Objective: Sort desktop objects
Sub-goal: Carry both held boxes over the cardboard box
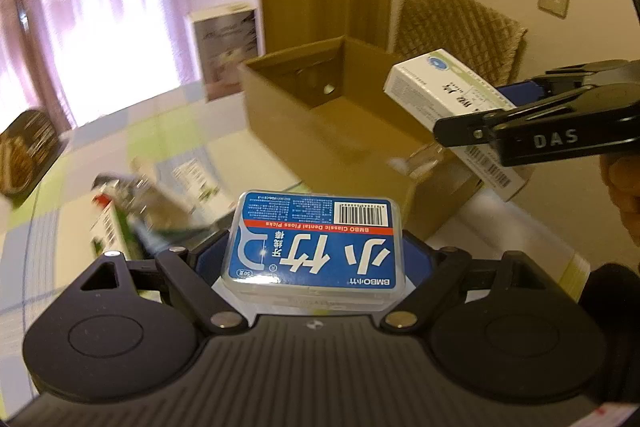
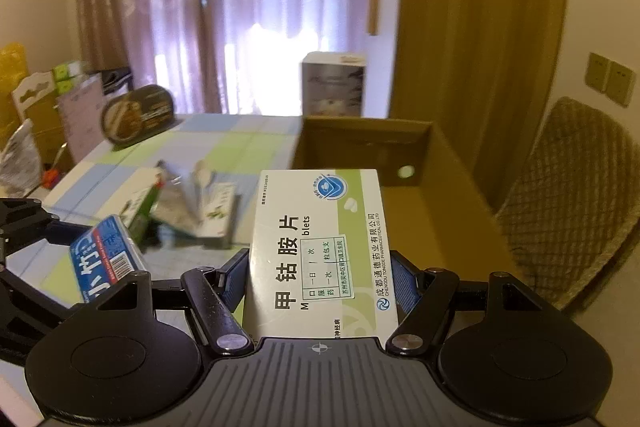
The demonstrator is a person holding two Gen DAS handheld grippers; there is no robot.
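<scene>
My left gripper (image 1: 314, 255) is shut on a blue dental floss pick box (image 1: 316, 239), held above the table just short of an open cardboard box (image 1: 280, 107). My right gripper (image 2: 320, 267) is shut on a white and green medicine box (image 2: 320, 247), lifted near the cardboard box (image 2: 440, 211). In the left wrist view the medicine box (image 1: 440, 91) hangs over the carton's right side, clamped by the right gripper (image 1: 516, 103). The right wrist view shows the floss box (image 2: 106, 259) at the lower left.
A pile of small packages (image 1: 132, 203) lies on the checked tablecloth (image 2: 224, 139) left of the carton. An oval tin (image 2: 138, 115) and a tall printed box (image 2: 332, 85) stand at the table's far side. A woven chair (image 2: 568, 203) sits at the right.
</scene>
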